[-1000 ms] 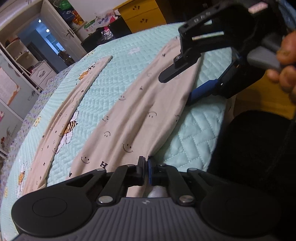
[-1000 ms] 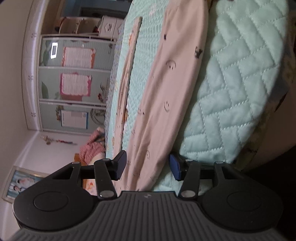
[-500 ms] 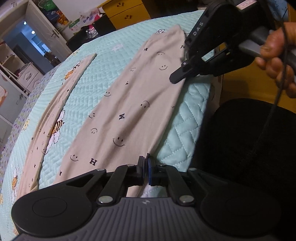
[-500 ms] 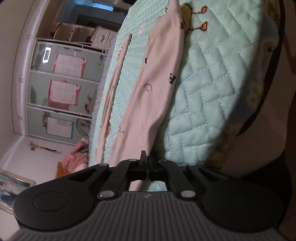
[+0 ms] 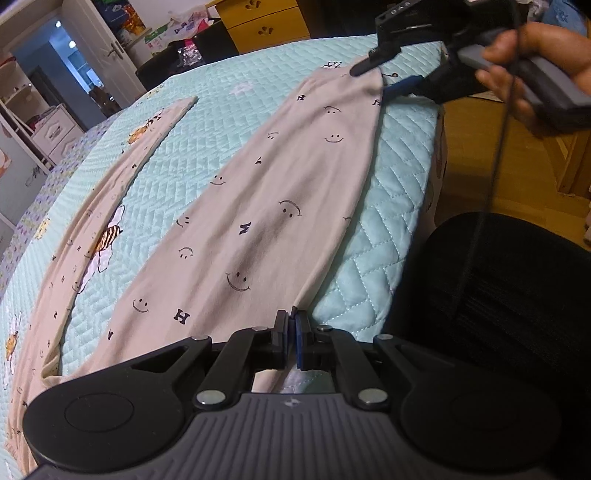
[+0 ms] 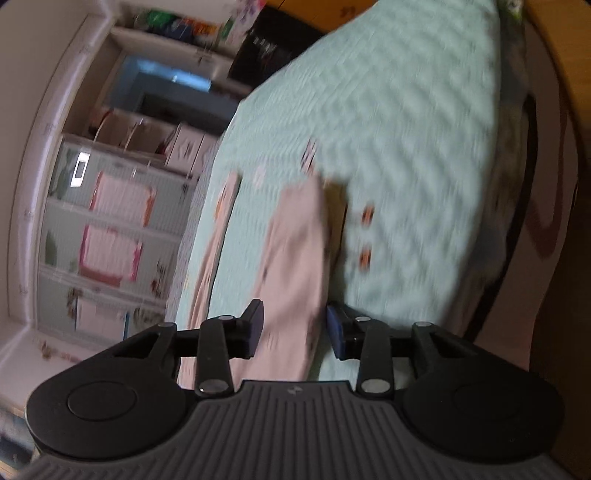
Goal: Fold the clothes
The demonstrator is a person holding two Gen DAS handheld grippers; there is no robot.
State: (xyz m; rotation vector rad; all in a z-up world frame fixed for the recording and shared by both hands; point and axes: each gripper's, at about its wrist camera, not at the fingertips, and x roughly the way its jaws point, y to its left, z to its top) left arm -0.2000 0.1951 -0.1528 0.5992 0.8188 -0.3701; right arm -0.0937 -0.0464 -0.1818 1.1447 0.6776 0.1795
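A beige trouser leg (image 5: 280,206), printed with smiley faces, lies stretched along the near edge of a bed (image 5: 391,192) under a mint quilt. The second leg (image 5: 110,206) lies flat, well apart, farther in.

The left gripper (image 5: 291,339) is pressed together, pinching the cloth at its near end, as it did a second ago. The right gripper (image 6: 295,332) has changed: half a second ago its fingers were closed on the far end; now they stand spread, the cloth between them but not held. Its view is blurred with motion. From the left view, the right gripper sits at the leg's far corner, in a person's hand (image 5: 535,62).

This probably means the far end was let go, either to regrip or after tugging the leg flat.

A dark chair (image 5: 498,295) stands just beside the bed. A yellow drawer unit (image 5: 266,22) and white cupboards (image 6: 110,221) lie beyond; nothing blocks the quilt.
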